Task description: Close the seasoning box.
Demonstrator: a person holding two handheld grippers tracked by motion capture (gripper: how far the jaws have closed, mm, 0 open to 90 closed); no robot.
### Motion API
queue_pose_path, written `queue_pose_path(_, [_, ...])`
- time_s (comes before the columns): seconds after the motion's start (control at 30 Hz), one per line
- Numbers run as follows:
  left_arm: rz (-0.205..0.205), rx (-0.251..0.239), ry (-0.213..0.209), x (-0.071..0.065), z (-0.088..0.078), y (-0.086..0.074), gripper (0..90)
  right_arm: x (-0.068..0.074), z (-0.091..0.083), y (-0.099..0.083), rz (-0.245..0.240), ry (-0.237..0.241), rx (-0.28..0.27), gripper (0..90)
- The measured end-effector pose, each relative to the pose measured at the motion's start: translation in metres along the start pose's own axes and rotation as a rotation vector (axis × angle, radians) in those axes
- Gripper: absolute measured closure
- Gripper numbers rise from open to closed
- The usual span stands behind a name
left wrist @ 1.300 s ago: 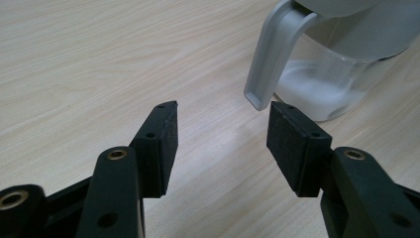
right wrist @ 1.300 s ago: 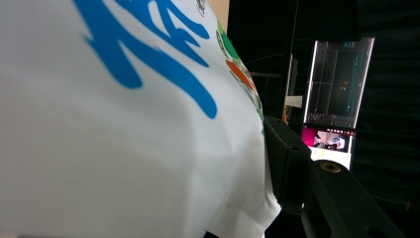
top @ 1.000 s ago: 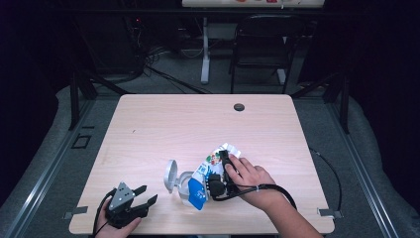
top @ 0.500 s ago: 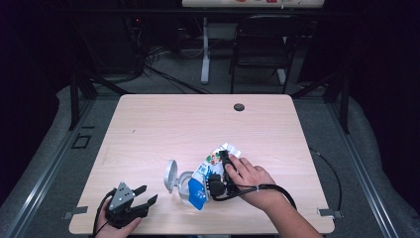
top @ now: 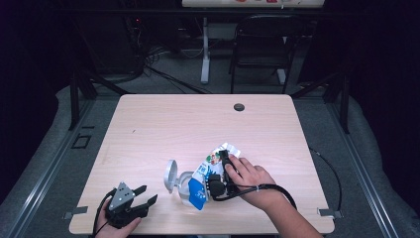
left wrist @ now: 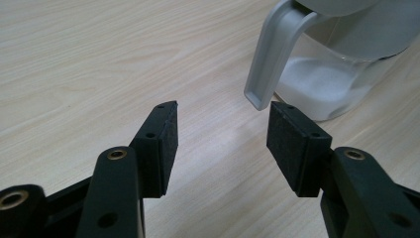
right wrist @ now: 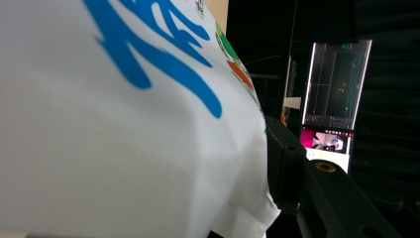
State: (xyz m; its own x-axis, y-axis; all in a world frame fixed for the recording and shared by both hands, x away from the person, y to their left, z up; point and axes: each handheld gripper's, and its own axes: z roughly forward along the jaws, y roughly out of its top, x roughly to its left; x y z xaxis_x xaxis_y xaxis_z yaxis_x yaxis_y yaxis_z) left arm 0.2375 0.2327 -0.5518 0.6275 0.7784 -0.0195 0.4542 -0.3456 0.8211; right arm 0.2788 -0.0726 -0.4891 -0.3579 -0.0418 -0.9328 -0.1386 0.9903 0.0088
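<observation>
Gripping a white printed bag (top: 207, 173), the right tool (top: 224, 171) tilts it over a powder-holding jug (left wrist: 341, 69); left tool (left wrist: 220, 141) open

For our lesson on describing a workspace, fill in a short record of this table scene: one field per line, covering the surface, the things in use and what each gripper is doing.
Surface: light wooden table
Container: clear jug with a grey handle and open lid, white powder in its bottom
Bag: white bag with blue print, tilted over the jug
Right gripper: right gripper closed on the bag, the jaws having just tightened a little
Left gripper: left gripper open, holding nothing, near the table's front edge, pointing at the jug's handle
Other: dark round grommet near the far edge
</observation>
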Motion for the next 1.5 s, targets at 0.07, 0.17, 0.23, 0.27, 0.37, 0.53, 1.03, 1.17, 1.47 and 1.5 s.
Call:
queue_pose_path(0.07, [0.000,0.000,0.000,0.0001,0.0000,0.0000,46.7,-0.0009,-0.0006,0.0006,-0.015,-0.002,0.006,63.0])
queue_pose_path(0.17, [0.001,0.000,0.000,0.0002,0.0000,0.0000,46.7,-0.0006,-0.0001,0.0005,-0.013,-0.008,-0.005,63.2])
queue_pose_path(0.23, [-0.002,0.000,0.001,0.0000,-0.0001,0.0000,46.7,-0.0003,-0.0003,0.0008,-0.018,-0.011,-0.005,63.4])
queue_pose_path(0.27, [-0.003,0.000,0.001,0.0001,-0.0002,0.0000,46.7,-0.0003,-0.0004,0.0010,-0.019,-0.011,-0.004,63.5])
queue_pose_path(0.37, [-0.002,-0.004,0.002,0.0000,0.0000,-0.0001,46.7,0.0000,-0.0007,0.0013,-0.019,-0.012,-0.005,63.8])
queue_pose_path(0.53, [-0.001,-0.001,0.001,0.0000,-0.0002,0.0001,46.7,-0.0011,-0.0021,0.0026,-0.031,-0.009,0.008,64.7])
queue_pose_path(1.03, [-0.001,0.003,-0.001,0.0003,0.0002,-0.0001,46.7,-0.0002,-0.0017,0.0026,-0.029,-0.010,-0.008,68.1])
queue_pose_path(1.17, [0.003,0.004,-0.002,0.0006,0.0004,-0.0001,46.7,-0.0010,-0.0028,0.0030,-0.043,-0.011,0.004,68.3])
queue_pose_path(1.47, [0.002,0.004,-0.002,0.0005,0.0004,-0.0001,46.7,-0.0012,-0.0024,0.0028,-0.040,-0.012,-0.008,68.8])
queue_pose_path(1.5, [0.002,0.004,-0.002,0.0005,0.0004,-0.0001,46.7,-0.0011,-0.0026,0.0029,-0.037,-0.009,-0.004,68.9])
